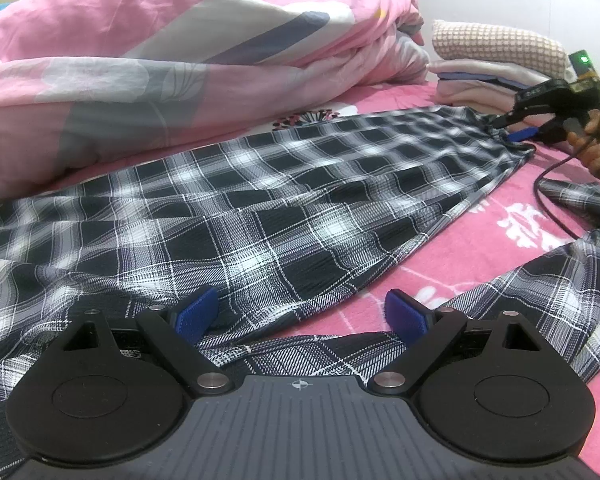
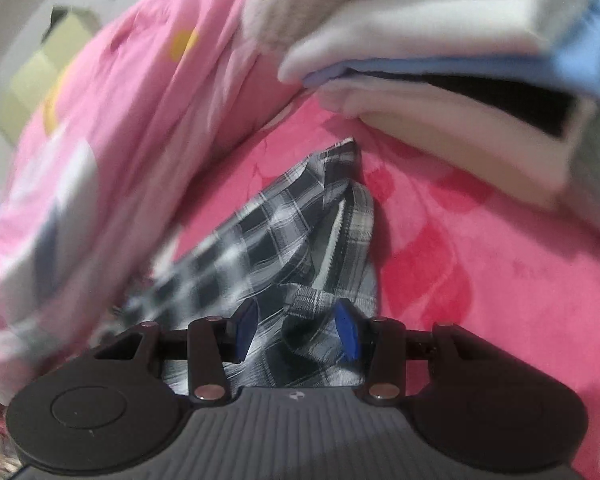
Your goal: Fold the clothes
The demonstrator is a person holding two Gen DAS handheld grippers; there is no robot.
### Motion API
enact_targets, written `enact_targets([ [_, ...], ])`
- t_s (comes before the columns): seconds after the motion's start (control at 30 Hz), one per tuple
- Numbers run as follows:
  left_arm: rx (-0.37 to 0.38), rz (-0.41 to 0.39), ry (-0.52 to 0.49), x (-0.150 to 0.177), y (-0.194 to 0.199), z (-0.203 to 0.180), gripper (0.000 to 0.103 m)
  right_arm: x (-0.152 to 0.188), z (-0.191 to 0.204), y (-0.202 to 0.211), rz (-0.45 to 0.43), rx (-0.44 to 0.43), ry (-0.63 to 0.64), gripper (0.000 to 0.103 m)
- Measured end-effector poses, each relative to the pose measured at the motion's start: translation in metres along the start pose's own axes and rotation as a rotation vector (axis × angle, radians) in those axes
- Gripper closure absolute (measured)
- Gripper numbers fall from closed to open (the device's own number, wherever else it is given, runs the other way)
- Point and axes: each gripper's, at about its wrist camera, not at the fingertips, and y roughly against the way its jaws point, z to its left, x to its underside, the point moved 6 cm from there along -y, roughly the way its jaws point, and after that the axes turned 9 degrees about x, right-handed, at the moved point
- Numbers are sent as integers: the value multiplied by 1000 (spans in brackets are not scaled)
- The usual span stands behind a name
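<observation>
Spread flat, a black-and-white plaid garment (image 1: pixel 260 200) lies on a bed (image 1: pixel 440 280) covered in pink floral fabric; it looks like a shirt or dress, though which one cannot be told; its long axis runs from the near left edge of the bed away toward the far right, where it narrows to a gathered end; a second plaid part (image 1: pixel 560 280), perhaps a sleeve, splays off to the near right.

At that far narrow end the right hand-held gripper (image 1: pixel 512 128) sits low over the cloth, held by a hand (image 1: pixel 592 140); its own camera shows the blue pads part-way apart with bunched plaid lying between them, not pinched. The left hand-held gripper (image 1: pixel 300 316) hovers at the near wide end, its jaws standing wide and holding nothing, with a plaid fold just beneath.

As a judgement, the garment is being gripped at both ends for a fold or a straightening; doing it well would mean closing each gripper on a full edge, all layers together, and keeping the cloth taut along its length so no creases are trapped.

Beyond the garment a bunched pink duvet (image 1: pixel 160 60) fills the far left of the bed; a stack of folded clothes (image 1: pixel 496 64) sits at the far right corner.
</observation>
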Motion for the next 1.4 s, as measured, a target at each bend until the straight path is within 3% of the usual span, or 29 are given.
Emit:
enact_targets([
  [0.27,2,-2,3,0,0,1,11,1,21,-13,-66,165,118,60],
  [0.37,1,-2,3,0,0,1,11,4,25,-14,-111,257,197,78],
  [0.4,1,-2,3,0,0,1,11,3,23,-11,-133,273,211,91],
  [0.5,-1,-2,2,0,0,0,11,-4,17,7,-223,310,237,97],
  [0.53,-1,-2,2,0,0,0,11,-10,13,19,-270,317,236,98],
  [0.73,-1,-2,4,1,1,0,11,-18,-53,41,-240,326,51,98],
  [0.8,-2,-1,4,1,1,-1,11,-9,-72,23,-147,312,-19,98],
  [0.97,-3,0,4,1,2,0,11,-9,-78,31,-159,233,-92,98],
  [1.1,-3,0,3,0,2,0,11,-16,-63,30,-176,252,-3,97],
  [1.2,-2,0,4,0,2,0,11,-21,-52,30,-189,269,66,85],
  [1.4,-1,0,4,-1,2,1,11,-32,-30,28,-214,300,206,77],
])
